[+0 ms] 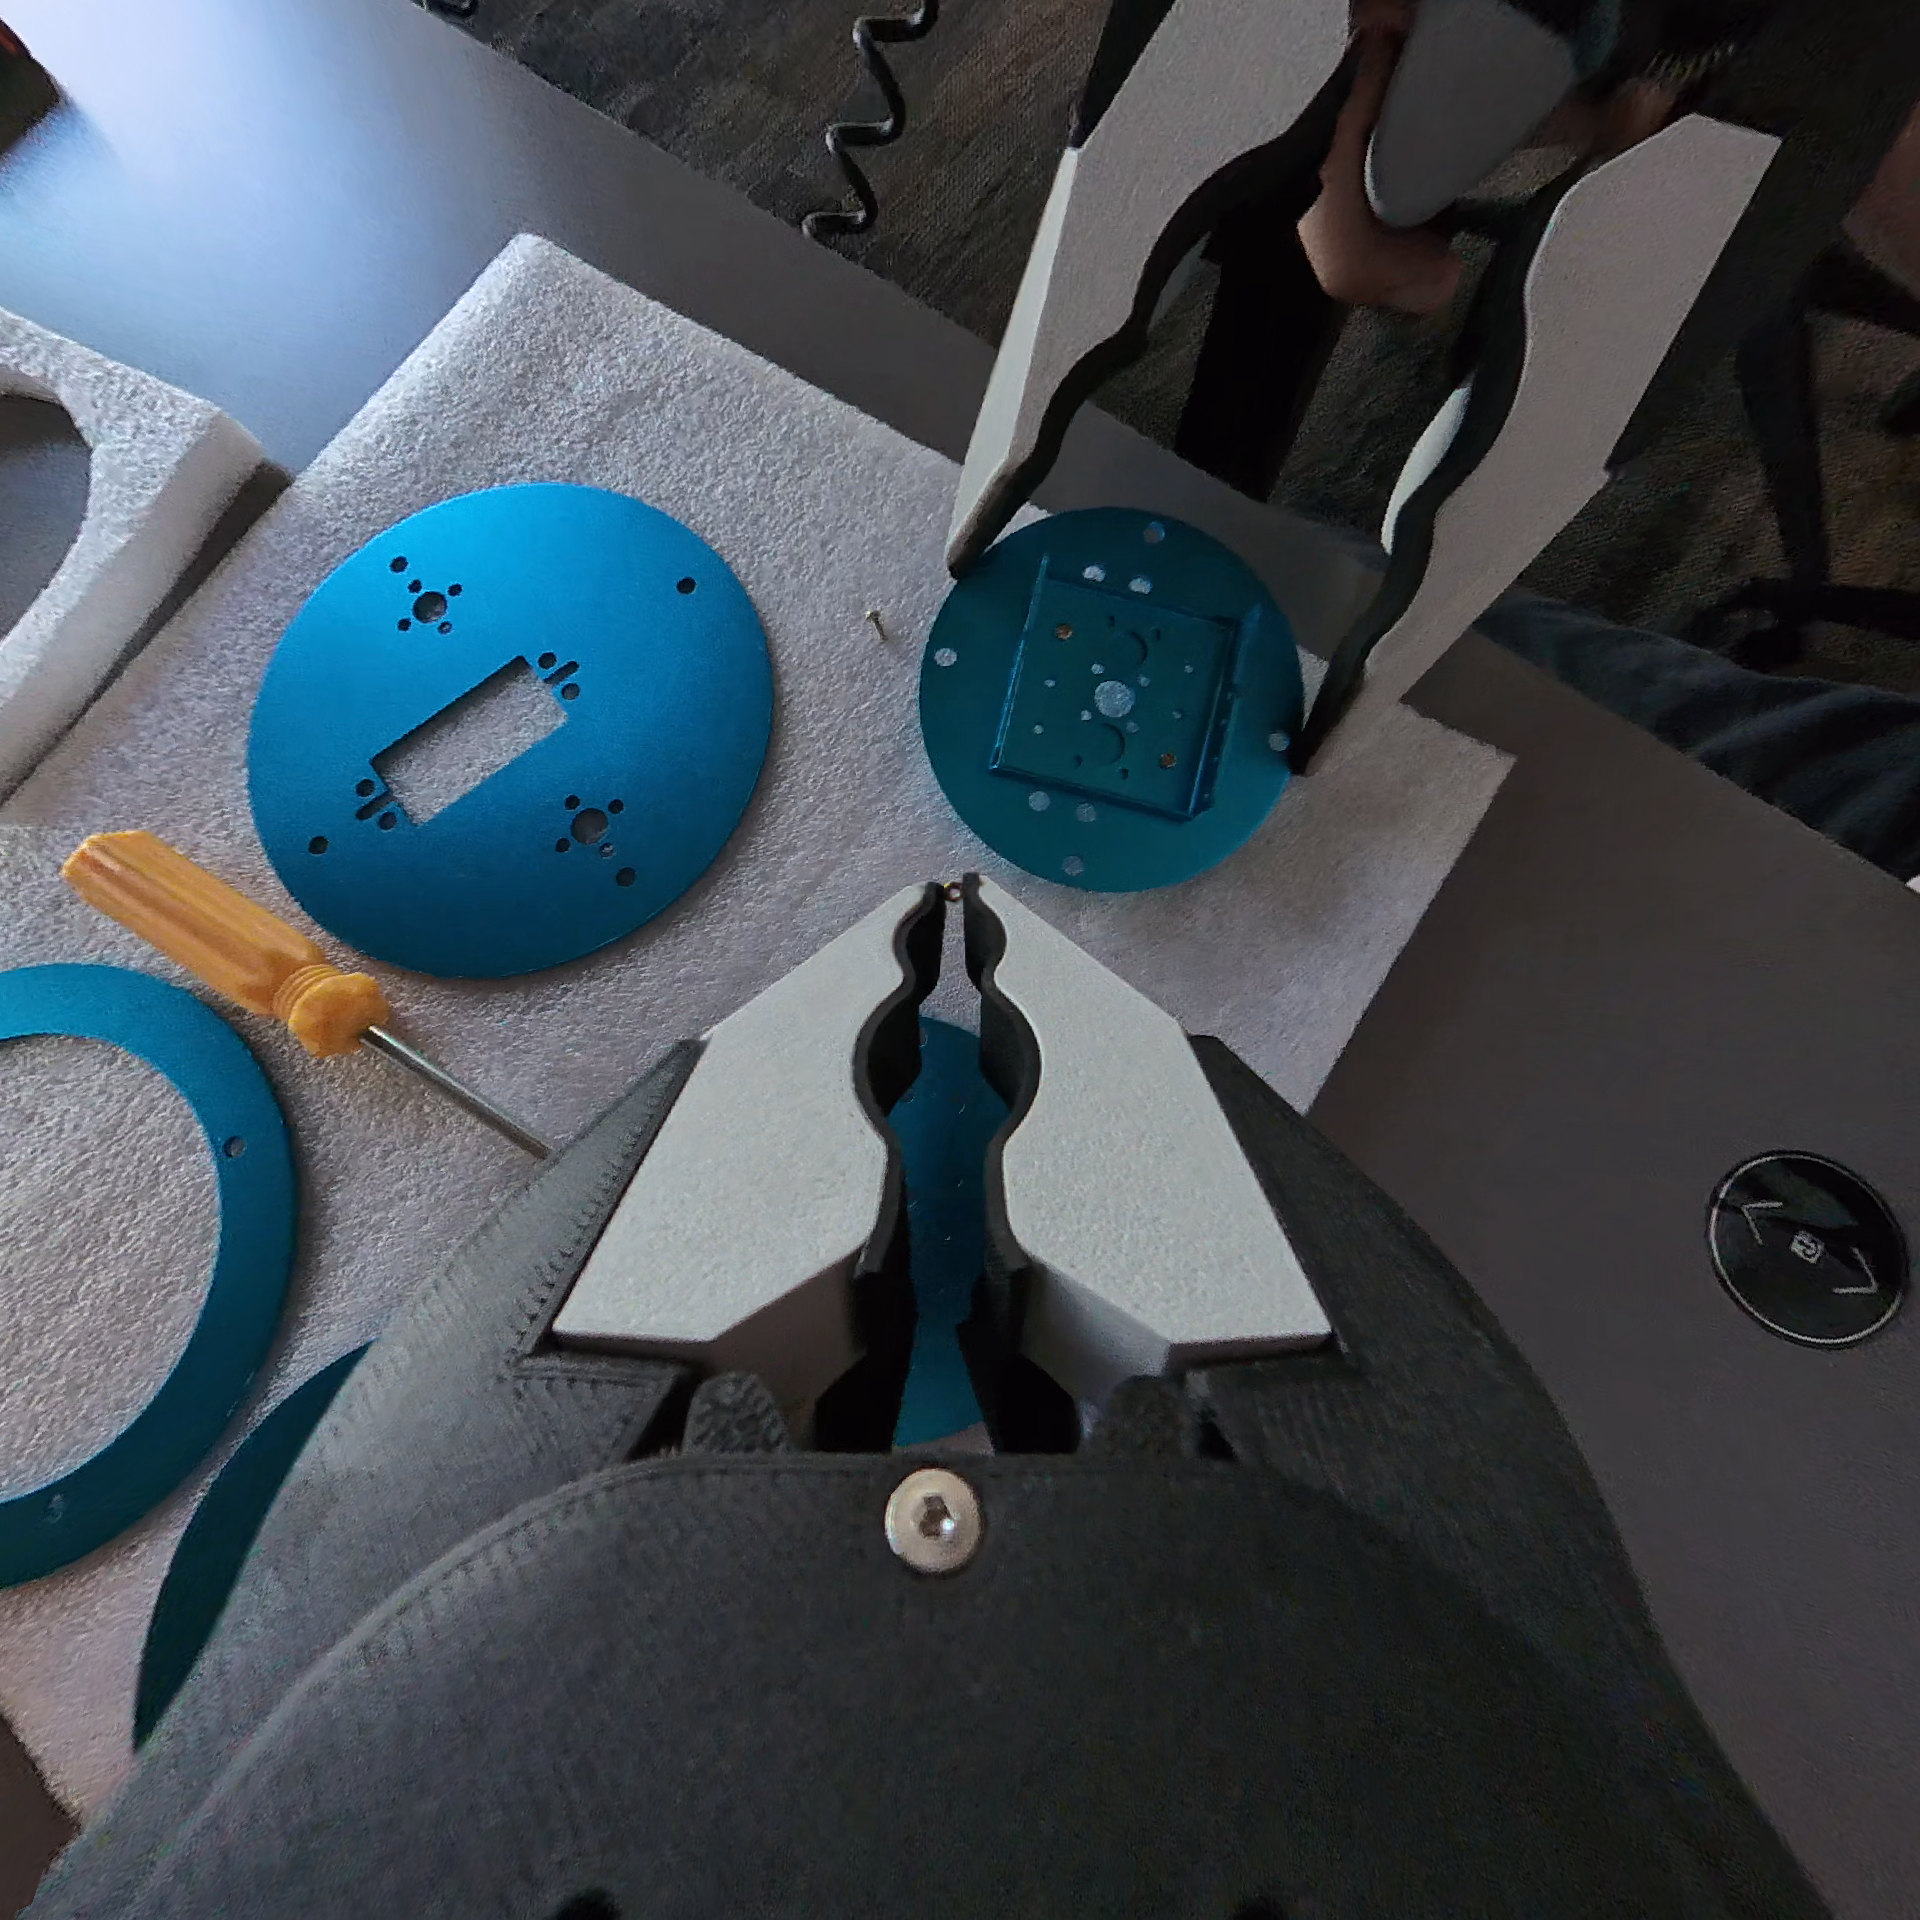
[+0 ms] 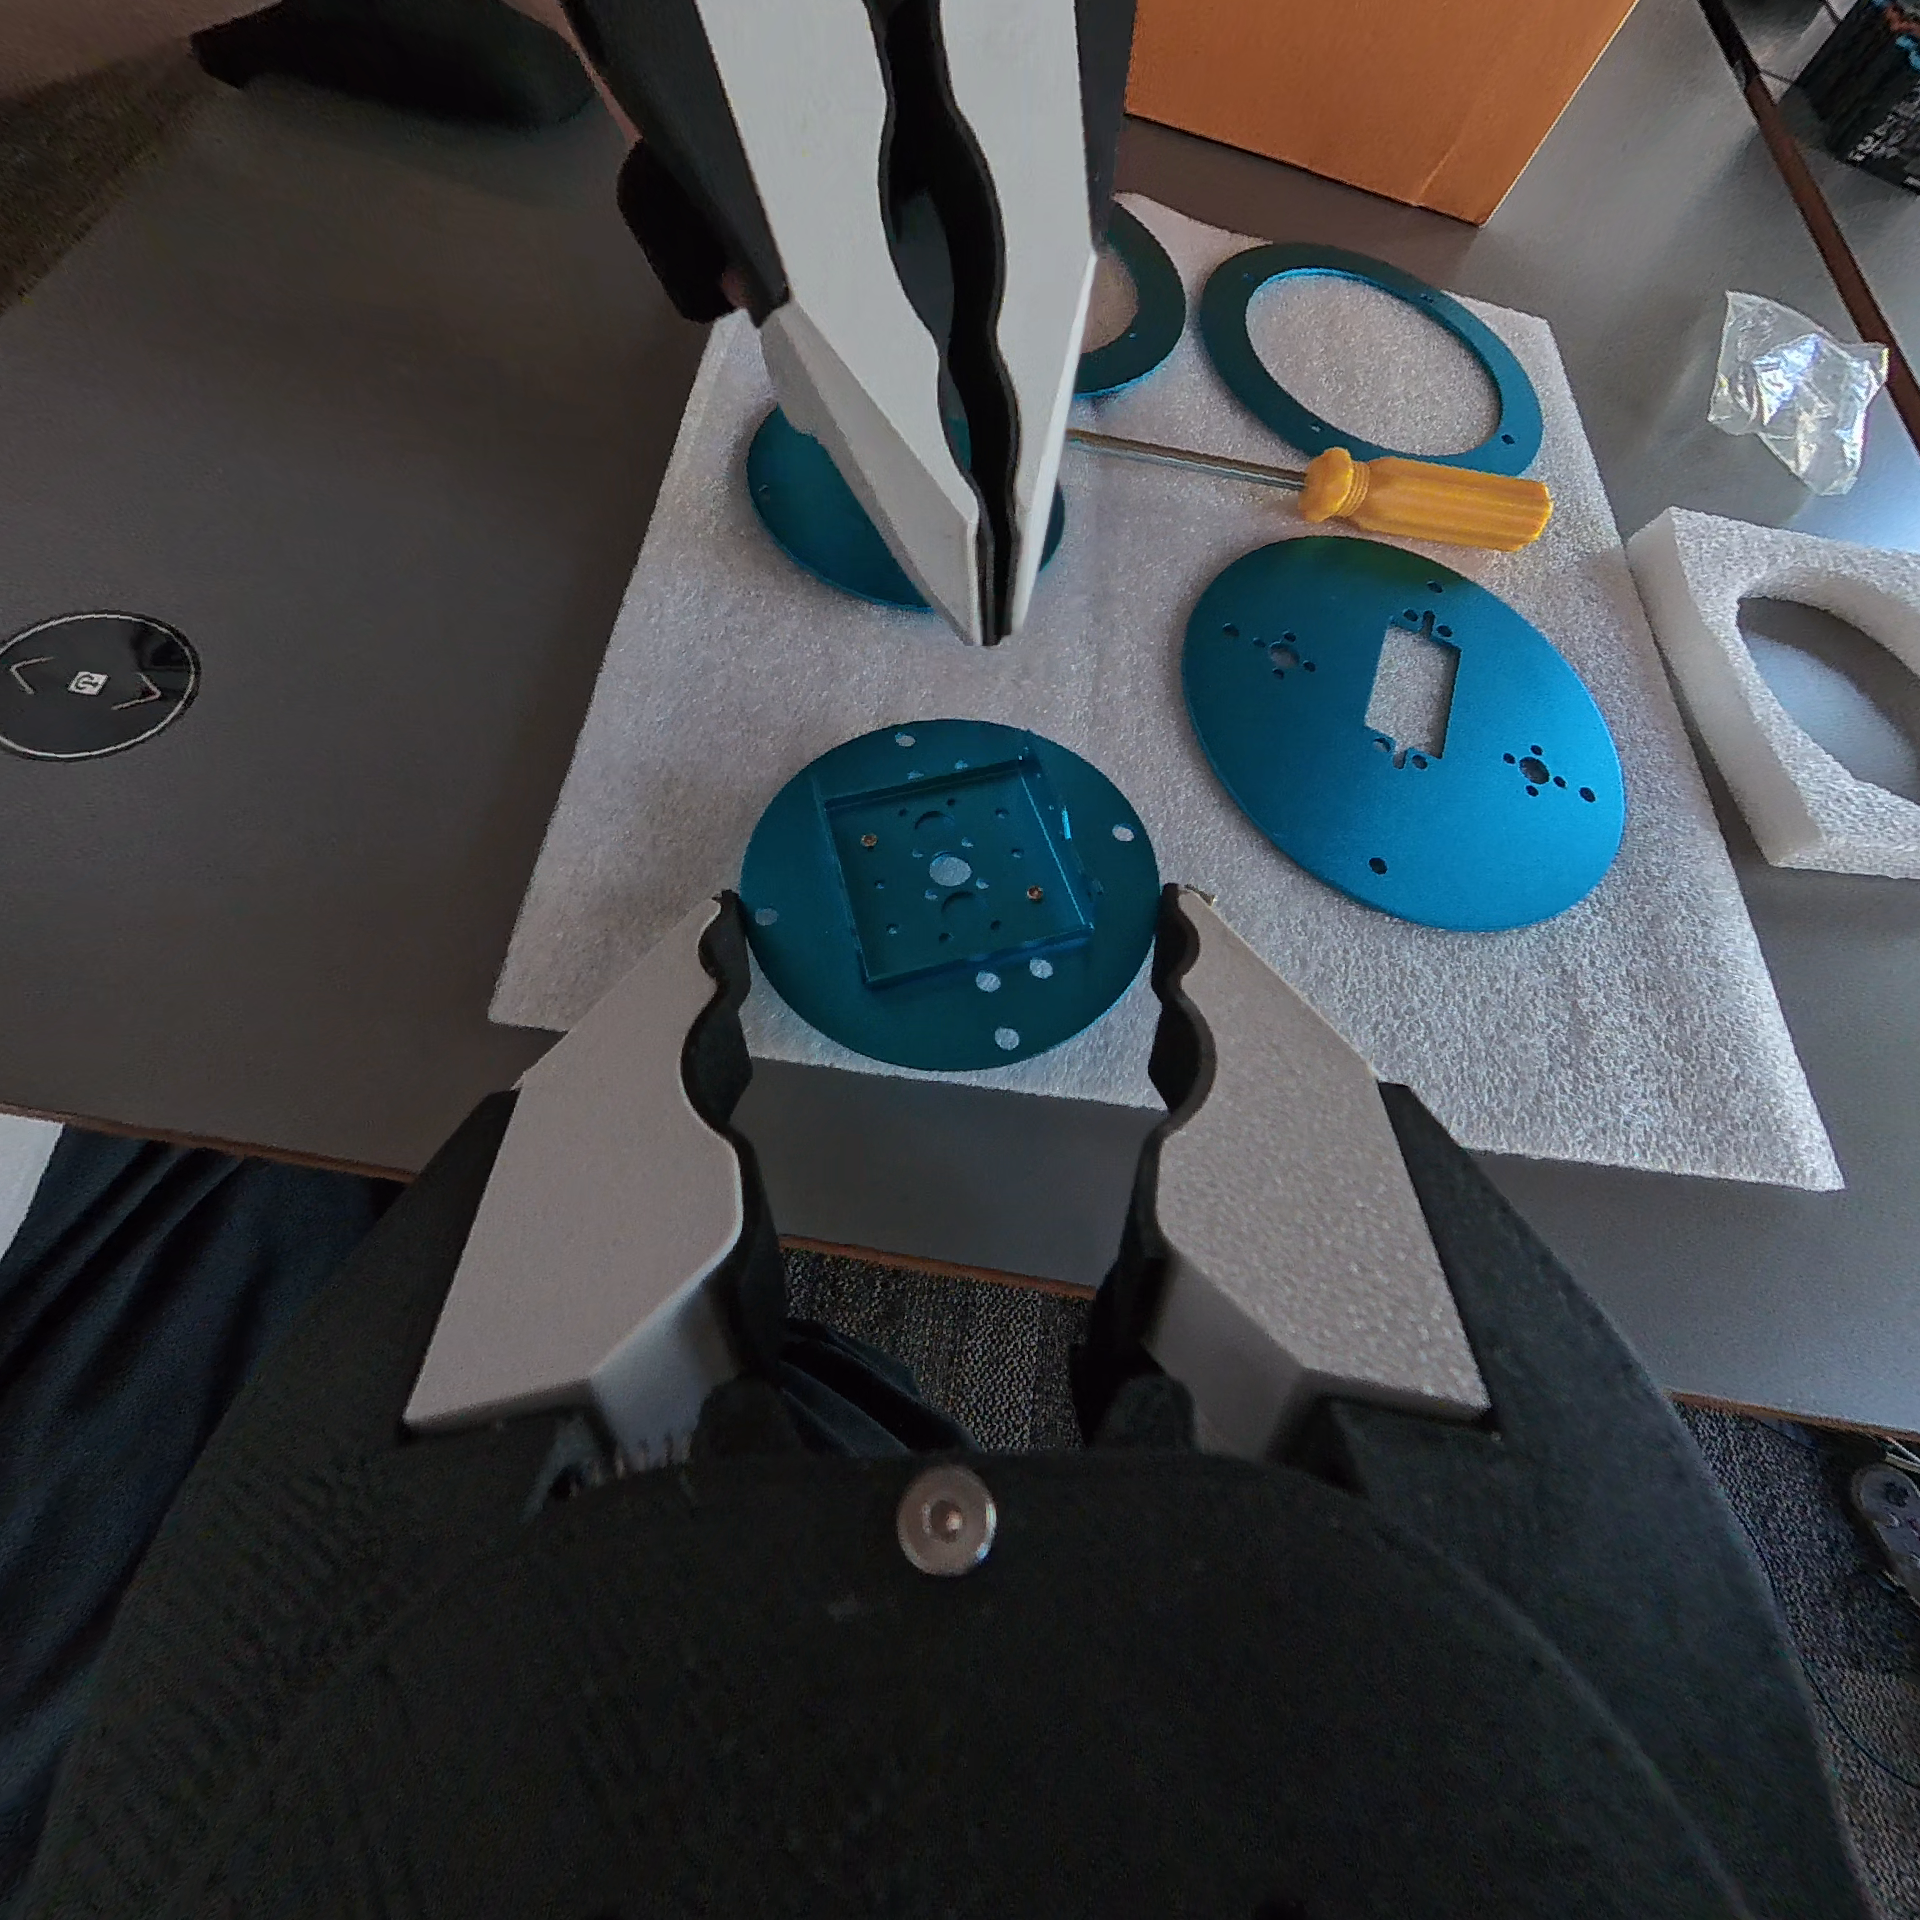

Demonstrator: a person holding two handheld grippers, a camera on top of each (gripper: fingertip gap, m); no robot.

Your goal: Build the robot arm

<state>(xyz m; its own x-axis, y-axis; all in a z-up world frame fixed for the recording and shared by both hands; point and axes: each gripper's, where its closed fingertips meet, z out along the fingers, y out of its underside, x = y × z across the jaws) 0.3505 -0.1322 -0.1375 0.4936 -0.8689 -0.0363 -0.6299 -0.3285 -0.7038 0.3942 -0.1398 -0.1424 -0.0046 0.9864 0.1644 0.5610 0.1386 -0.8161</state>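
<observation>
My left gripper is shut on a tiny screw pinched at its fingertips. It hovers just in front of a small blue disc that has a square bracket on top. My right gripper is open and straddles that disc, one fingertip at each side of its rim. In the left wrist view the right gripper comes in from the top. In the right wrist view the left gripper points down just beyond the disc.
On the white foam sheet lie a large blue disc with a rectangular cutout, an orange-handled screwdriver, a blue ring, a loose screw and another blue disc under the left gripper. A foam block, a cardboard box and a plastic bag lie beyond. Spacing between my two grippers at the tips: around 6 cm. The orange-handled screwdriver is about 15 cm from both grippers' fingertips. Seen from the right wrist view as well.
</observation>
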